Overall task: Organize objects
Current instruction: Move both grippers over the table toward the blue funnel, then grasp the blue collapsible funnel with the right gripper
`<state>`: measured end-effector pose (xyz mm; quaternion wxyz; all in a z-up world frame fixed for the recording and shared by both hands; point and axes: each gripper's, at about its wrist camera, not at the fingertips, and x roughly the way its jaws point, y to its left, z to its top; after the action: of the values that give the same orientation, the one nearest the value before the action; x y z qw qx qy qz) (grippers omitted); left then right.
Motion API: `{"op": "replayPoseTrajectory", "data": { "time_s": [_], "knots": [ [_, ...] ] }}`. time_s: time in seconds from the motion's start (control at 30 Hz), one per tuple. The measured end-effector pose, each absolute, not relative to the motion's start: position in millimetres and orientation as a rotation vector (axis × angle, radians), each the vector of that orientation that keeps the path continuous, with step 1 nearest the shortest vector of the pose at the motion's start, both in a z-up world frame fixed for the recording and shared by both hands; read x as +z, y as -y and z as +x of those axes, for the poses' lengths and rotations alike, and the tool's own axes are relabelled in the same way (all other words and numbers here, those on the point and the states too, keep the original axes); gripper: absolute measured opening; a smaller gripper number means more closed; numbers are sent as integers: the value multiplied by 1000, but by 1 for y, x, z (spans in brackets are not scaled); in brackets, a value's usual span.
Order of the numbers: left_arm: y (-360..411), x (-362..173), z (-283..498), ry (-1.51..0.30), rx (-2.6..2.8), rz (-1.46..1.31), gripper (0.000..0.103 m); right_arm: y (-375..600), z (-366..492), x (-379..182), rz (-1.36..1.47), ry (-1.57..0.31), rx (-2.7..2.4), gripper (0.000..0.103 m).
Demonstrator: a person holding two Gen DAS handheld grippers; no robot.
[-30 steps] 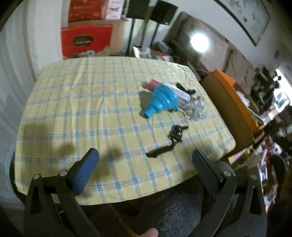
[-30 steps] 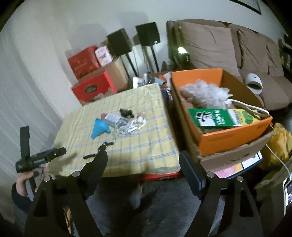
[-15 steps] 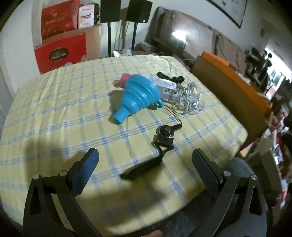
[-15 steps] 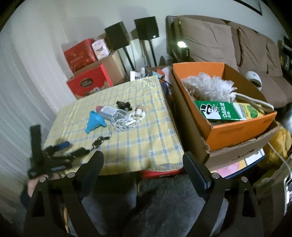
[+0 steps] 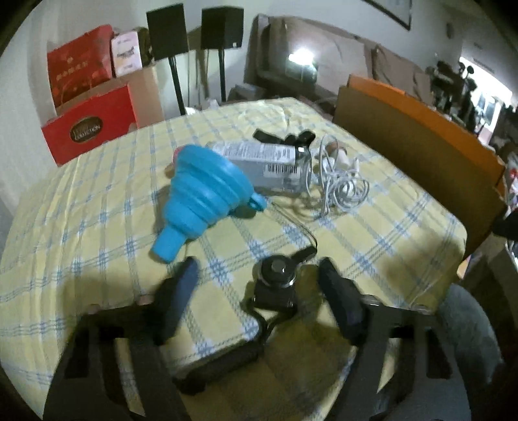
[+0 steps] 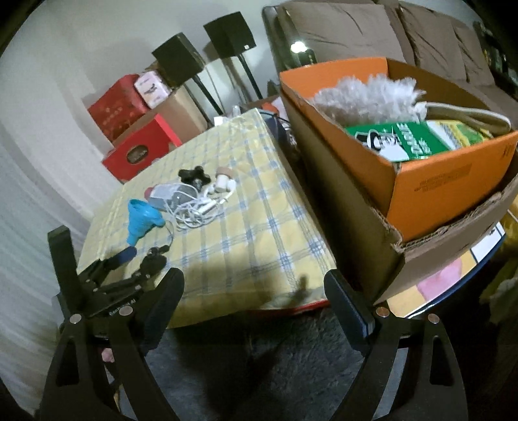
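Yellow checked cloth is covering the desk (image 5: 97, 207), and it is filling the middle of both views. Behind it, at the top of the frame, two black speakers (image 5: 194, 29) are standing by red boxes (image 5: 90, 123).

Low in the left wrist view, the left tongs (image 5: 255, 275) are closing around a small black clamp with a round knob (image 5: 275, 275). The clamp is lying between the two fingers, near the front edge of the desk. The fingers are not pressing on it yet. They look blurry.

Higher up, in the middle of the frame, a blue funnel (image 5: 200, 194) is lying on its side. Right of it are a clear bottle with a label (image 5: 268, 162) and a tangle of white cable (image 5: 343, 187). A thin cord seems to be running from the clamp toward that pile.

The right tongs (image 6: 252, 298) are standing wide apart with nothing in them. They are hanging over the dark floor, in front of the desk edge. At the upper right of that view, the orange box (image 6: 437, 181) is sitting beside the desk with a fluffy duster (image 6: 365, 94) and a green carton (image 6: 401, 142) inside. I think the things on the desk are going there.

What could go wrong? The clamp has a long floppy arm. If the tongs are catching only the knob, it could twist and slip out. The thin cord could also snag and drag the funnel or cable along.
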<state>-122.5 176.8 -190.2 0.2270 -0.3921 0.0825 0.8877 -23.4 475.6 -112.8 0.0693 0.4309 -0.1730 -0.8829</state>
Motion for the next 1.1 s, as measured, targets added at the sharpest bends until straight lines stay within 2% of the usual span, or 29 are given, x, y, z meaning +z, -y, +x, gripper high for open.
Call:
{"op": "replayPoseTrajectory", "data": {
  "time_s": [0.03,0.1,0.17,0.4,0.6,0.7,1.0,1.1],
  "knots": [
    [-175,-191,-122,-217,2464,-1061,59,-476,-24,-114,1300,526,-2655,90],
    [-170,-190,-119,-202,2485,-1035,34,-479,-24,-116,1302,539,-2653,90],
    [-164,-189,-118,-168,2492,-1036,23,-479,-24,-115,1300,543,-2657,90],
    [-115,-180,-113,67,2514,-1050,23,-477,-23,-111,1299,565,-2673,90],
    [-52,-157,-114,277,2600,-1015,23,-443,-31,-109,1318,469,-2628,90],
    [-29,-144,-118,326,2660,-1000,23,-412,-43,-112,1325,379,-2585,90],
    [5,-138,-121,351,2733,-976,23,-280,-99,-131,1167,-199,-2473,90],
    [18,-142,-122,421,2721,-996,23,-246,-109,-138,1052,-403,-2514,98]
  ]
}}
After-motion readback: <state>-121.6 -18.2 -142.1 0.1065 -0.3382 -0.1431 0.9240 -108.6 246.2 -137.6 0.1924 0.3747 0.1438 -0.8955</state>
